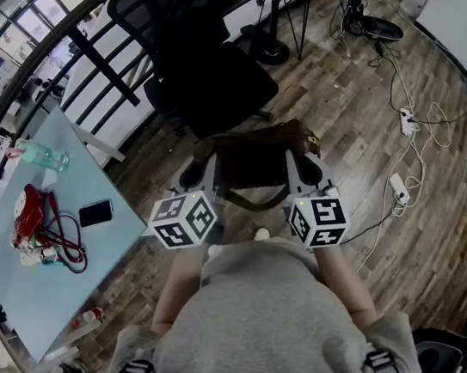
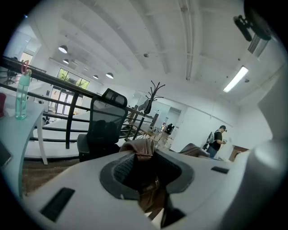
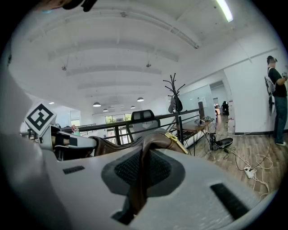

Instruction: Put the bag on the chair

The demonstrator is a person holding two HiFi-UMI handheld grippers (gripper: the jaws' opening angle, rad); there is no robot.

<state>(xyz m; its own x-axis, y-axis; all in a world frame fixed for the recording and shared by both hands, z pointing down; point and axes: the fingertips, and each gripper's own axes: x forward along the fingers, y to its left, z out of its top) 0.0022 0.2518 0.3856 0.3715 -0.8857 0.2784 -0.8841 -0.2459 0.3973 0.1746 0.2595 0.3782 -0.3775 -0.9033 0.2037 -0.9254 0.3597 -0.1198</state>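
here the left gripper [image 1: 195, 170] and right gripper [image 1: 299, 170] each pinch the bag [image 1: 254, 156] near the chair [image 1: 229, 85].

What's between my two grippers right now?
The brown bag spans the gap, with the left gripper clamped on one end and the right gripper on the other. The head view shows it best.

Readable text: none in any view.
Left marker cube [image 1: 183, 220]: black-and-white square code patterns only; no letters or numbers.
Right marker cube [image 1: 319, 218]: the same kind of pattern; no words.
Water bottle [image 1: 44, 156] on the table: possibly a label, but too small and blurred to read.
Phone [image 1: 96, 213]: dark screen, nothing legible.
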